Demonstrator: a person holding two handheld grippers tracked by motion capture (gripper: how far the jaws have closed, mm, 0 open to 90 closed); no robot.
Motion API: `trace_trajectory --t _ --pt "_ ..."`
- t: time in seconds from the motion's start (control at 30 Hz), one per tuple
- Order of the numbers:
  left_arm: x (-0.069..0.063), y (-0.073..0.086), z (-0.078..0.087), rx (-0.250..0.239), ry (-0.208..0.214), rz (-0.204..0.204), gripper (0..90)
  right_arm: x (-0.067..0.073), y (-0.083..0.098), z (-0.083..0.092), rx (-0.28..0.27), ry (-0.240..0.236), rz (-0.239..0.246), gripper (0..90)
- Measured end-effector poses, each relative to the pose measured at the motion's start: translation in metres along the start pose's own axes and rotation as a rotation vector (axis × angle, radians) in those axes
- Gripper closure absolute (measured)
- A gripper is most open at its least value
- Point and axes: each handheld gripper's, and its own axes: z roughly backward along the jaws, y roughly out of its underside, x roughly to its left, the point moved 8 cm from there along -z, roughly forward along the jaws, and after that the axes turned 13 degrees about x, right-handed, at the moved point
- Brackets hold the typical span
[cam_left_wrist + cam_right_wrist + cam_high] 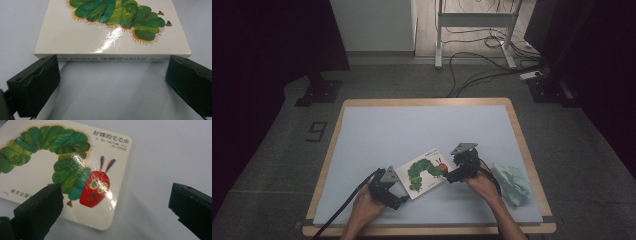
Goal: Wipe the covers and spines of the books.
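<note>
A white board book (424, 173) with a green caterpillar on its cover lies flat on the pale mat (412, 130), near the front. My left gripper (396, 194) sits at the book's left end. In the left gripper view it (112, 68) is open wide, a jaw at each end of the spine (112, 59), touching nothing. My right gripper (451, 176) is at the book's right end. In the right gripper view it (115, 192) is open, its left jaw over the cover (62, 170) near the red head, its right jaw over bare mat.
A crumpled pale green cloth (513, 183) lies on the mat to the right of my right hand. The mat covers a wooden table (518, 130). Beyond the table are cables (472, 70) on the floor and a desk frame (474, 20).
</note>
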Motion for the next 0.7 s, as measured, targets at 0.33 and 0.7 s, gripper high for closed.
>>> trace_trajectory --t 0.33,0.7 --pt "0.000 0.000 0.000 0.000 0.003 0.000 0.0 0.012 -0.015 -0.024 0.010 -0.080 0.020 0.0" --pt "0.000 0.000 0.000 -0.001 0.004 0.001 0.0 0.018 -0.030 -0.040 0.008 -0.156 -0.004 0.0"
